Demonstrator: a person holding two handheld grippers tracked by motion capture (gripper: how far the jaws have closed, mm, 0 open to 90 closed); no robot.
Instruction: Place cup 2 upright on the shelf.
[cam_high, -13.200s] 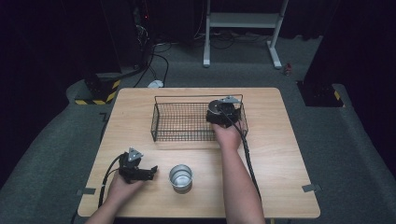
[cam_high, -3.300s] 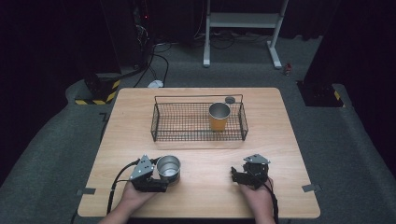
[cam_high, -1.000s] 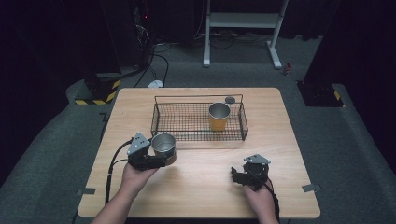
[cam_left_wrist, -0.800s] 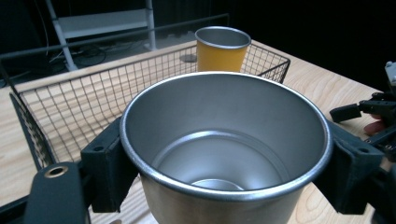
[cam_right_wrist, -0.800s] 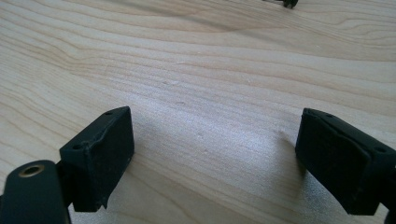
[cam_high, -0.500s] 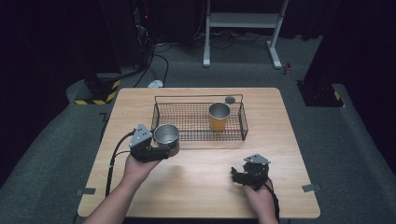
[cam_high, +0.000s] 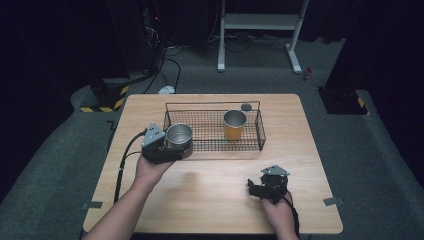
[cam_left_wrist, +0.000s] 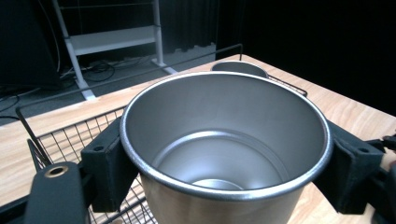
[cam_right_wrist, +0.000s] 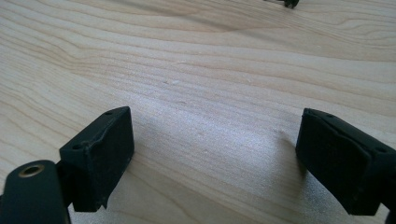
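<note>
High view: wire basket (cam_high: 260, 131) holds orange cup (cam_high: 234, 125).

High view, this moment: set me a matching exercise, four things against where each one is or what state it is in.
Things:
1. silver cup
2. orange cup
3. right gripper
4. wire basket

States:
A. open, low over bare wood
B. upright inside the basket
C. on the table's far half
D. clamped between the left gripper's jaws

Pairs: 1-D, 2-B, 3-A, 4-C

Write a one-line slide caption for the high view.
Left gripper holds a steel cup at the wire basket's left end.
</note>
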